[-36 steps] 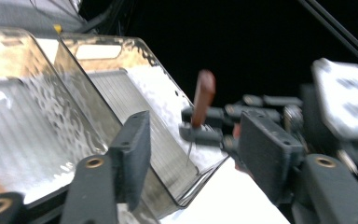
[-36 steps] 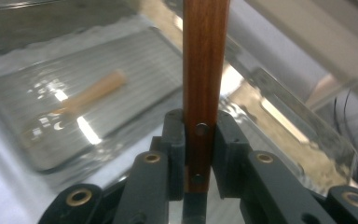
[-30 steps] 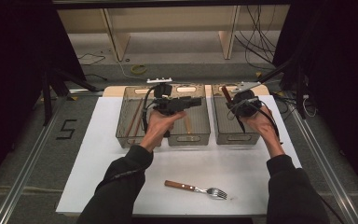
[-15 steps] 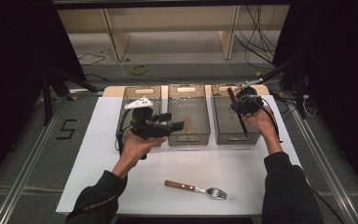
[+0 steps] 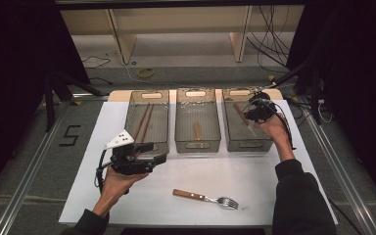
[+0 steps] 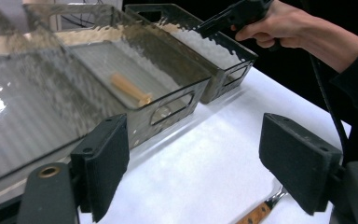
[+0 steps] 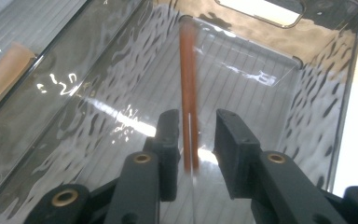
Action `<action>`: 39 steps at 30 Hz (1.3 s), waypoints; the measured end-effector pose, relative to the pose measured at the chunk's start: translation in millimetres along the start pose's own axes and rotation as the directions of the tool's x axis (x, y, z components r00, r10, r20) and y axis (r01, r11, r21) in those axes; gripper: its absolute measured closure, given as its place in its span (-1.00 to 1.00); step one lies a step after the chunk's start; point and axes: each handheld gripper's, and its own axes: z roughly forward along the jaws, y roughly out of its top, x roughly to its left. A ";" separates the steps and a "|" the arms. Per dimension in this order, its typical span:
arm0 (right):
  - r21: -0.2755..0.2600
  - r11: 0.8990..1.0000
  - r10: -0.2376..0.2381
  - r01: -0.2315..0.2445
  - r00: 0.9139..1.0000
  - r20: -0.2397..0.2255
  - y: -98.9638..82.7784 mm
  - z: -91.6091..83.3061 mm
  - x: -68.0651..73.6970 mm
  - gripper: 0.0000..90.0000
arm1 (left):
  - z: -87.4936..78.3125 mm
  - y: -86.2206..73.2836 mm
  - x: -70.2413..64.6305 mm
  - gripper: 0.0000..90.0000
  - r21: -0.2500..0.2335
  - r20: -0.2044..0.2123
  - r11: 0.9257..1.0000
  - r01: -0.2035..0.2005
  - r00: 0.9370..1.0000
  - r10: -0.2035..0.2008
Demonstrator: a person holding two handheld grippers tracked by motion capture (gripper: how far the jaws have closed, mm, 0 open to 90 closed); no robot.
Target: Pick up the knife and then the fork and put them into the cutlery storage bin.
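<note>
Right claw (image 5: 250, 108) hangs over the right-hand bin (image 5: 235, 139), its jaws just parted, pads off the thing between them; a brown-handled utensil (image 7: 189, 93) stands in the gap in the right gripper view, blurred, touching neither pad as far as I can tell, its far end running away from the claw toward the bin's back wall. From the high view the same brown handle (image 5: 240, 112) lies inside that bin just left of the claw's tip. So right claw is released, with the utensil in the bin ahead of it

Left claw (image 5: 159, 159) sits low above the white table sheet (image 5: 254, 181), at the near end of the left bin (image 5: 149, 98), jaws spread wide and just been opening, nothing between them. Left gripper view: both black pads (image 6: 105, 161) apart over bare sheet, the middle bin (image 6: 168, 105) ahead and to the left of the claw with a short wooden piece (image 6: 130, 88) lying in it. A fork (image 5: 205, 198) with a wooden handle lies on the sheet to the right of the left claw, nearer the person, well apart from it; its handle (image 6: 256, 214) peeks in under the claw's right pad. Two chopsticks (image 5: 144, 122) lie in the left bin just beyond the left claw
</note>
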 end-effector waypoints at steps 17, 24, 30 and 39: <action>-0.149 0.983 -0.136 0.109 0.973 -0.189 -16.7 -50.2 42.8 -0.16 | -14.0 -30.9 11.6 -0.54 -0.009 -0.045 1.000 0.017 0.999 -0.017; -0.176 0.967 -0.230 0.186 0.933 -0.278 -36.2 -68.6 80.9 -0.21 | -17.8 -40.1 12.6 -0.56 -0.020 -0.044 0.999 0.025 0.999 -0.026; -0.167 0.955 -0.288 0.243 0.894 -0.344 -54.1 -72.5 106.8 -0.23 | -18.7 -45.7 10.9 -0.56 -0.007 -0.047 1.000 0.016 0.999 -0.016; -0.130 0.936 -0.351 0.326 0.843 -0.407 -70.8 -67.7 139.0 -0.22 | -20.0 -52.2 7.0 -0.56 0.005 -0.058 1.000 -0.009 0.998 0.010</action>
